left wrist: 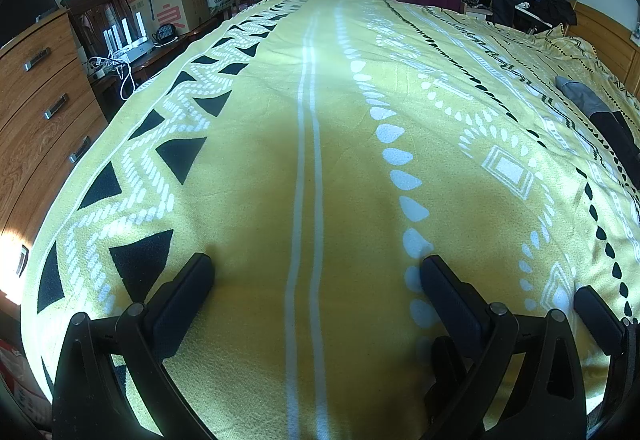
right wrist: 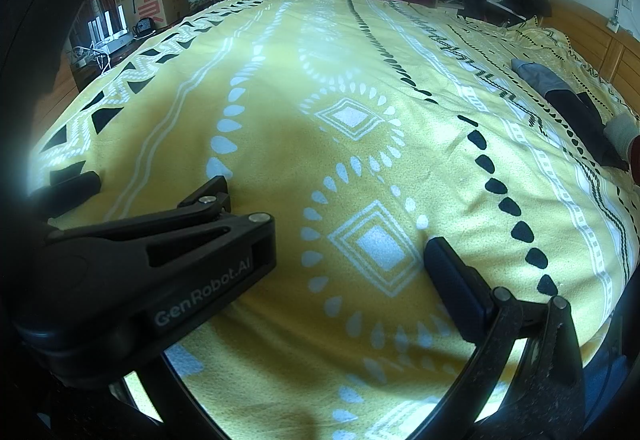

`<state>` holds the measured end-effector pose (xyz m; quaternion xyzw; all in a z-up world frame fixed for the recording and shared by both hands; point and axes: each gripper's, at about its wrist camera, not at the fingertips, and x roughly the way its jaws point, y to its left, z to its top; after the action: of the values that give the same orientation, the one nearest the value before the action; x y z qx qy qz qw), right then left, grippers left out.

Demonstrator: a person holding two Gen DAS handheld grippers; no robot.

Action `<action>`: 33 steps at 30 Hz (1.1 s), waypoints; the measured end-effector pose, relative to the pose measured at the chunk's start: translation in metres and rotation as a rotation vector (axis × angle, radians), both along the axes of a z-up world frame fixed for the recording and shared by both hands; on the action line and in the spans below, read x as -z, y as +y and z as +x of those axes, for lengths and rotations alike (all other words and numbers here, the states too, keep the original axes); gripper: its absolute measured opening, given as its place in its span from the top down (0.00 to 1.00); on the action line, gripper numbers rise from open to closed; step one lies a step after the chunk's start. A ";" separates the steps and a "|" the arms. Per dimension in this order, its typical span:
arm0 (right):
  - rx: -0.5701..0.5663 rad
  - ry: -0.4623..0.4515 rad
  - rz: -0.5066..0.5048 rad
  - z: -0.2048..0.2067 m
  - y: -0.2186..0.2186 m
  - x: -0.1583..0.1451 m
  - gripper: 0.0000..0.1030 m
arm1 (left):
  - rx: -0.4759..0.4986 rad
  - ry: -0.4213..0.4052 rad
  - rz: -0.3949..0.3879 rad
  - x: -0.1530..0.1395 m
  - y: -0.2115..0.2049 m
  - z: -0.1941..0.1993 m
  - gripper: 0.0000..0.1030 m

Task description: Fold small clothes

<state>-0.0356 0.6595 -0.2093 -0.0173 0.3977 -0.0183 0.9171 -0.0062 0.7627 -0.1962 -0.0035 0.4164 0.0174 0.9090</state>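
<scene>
The left gripper [left wrist: 316, 272] is held spread and empty above the yellow blanket [left wrist: 248, 200]; the right gripper [right wrist: 326, 236] likewise. The small clothes [right wrist: 576, 100], grey and black, are seen well apart at the right. Soft, limp, light fabric is judged; an edge or corner should be pinched.

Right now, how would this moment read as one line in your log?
stage: pre-grasp | left gripper: open, empty | right gripper: open, empty | small clothes: lying far right on bedspread, untouched

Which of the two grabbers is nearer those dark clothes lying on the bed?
Probably the right gripper: the dark clothes lie far to the right, beyond it. The left gripper sits further left. Both are open and empty over the yellow blanket.
</scene>
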 end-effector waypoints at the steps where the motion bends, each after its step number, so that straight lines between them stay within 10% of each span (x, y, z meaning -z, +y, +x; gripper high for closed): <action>1: 0.000 0.000 0.000 0.000 0.000 0.000 0.00 | 0.000 0.000 0.000 0.000 0.000 0.000 0.00; 33: -0.006 0.000 0.000 0.000 -0.002 0.000 0.00 | 0.001 0.000 0.000 0.000 0.000 0.000 0.00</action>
<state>-0.0360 0.6578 -0.2097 -0.0185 0.3977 -0.0158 0.9172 -0.0063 0.7624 -0.1962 -0.0031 0.4162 0.0169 0.9091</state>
